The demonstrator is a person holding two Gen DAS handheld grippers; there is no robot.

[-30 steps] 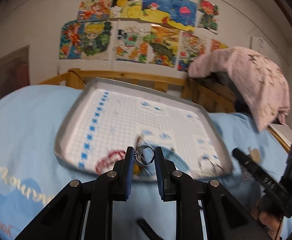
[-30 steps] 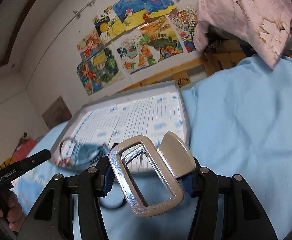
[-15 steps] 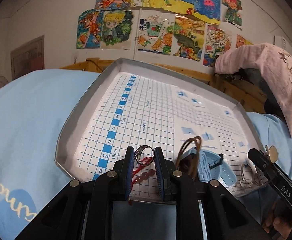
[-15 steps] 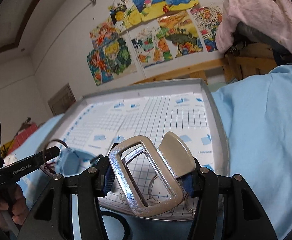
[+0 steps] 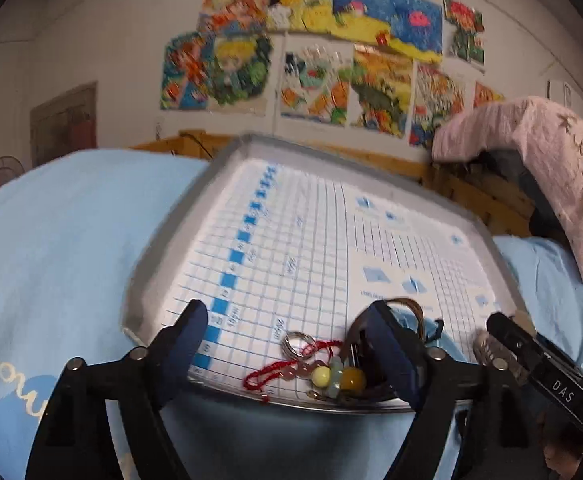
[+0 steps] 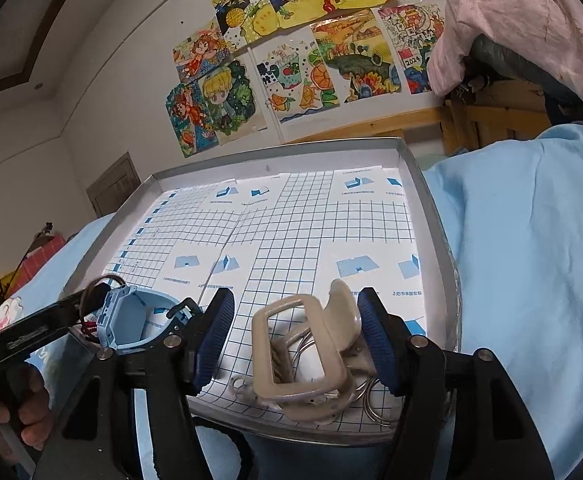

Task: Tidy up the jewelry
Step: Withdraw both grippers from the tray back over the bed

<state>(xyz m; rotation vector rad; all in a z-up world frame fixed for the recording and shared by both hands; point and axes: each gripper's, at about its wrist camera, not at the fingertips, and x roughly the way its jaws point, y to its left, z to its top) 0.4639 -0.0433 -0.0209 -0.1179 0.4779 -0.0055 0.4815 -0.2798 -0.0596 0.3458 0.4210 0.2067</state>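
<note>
A grey tray point(image 5: 159, 256) with a white grid sheet lies on the blue bedcover; it also shows in the right wrist view point(image 6: 431, 208). My left gripper point(image 5: 287, 332) is open over the tray's near edge. A silver ring point(image 5: 296, 343) lies between its fingers, beside a red cord bracelet with yellow beads point(image 5: 319, 372). My right gripper point(image 6: 295, 340) is open around a beige hair claw clip point(image 6: 307, 360) that rests on the tray over silver hoops point(image 6: 371, 400). A blue watch point(image 6: 131, 320) and a brown hair tie point(image 6: 103, 284) lie at the tray's near left.
The blue bedcover point(image 6: 531, 260) surrounds the tray. A wooden bed frame point(image 5: 471, 192) and a pink cloth over a dark object point(image 5: 543, 168) stand at the back right. Drawings point(image 6: 291, 60) hang on the wall. A black hair tie point(image 6: 243, 456) lies below the tray's edge.
Both grippers have opened. The left one let go of the silver ring and the right one let go of the hair claw clip; both now lie on the tray.
</note>
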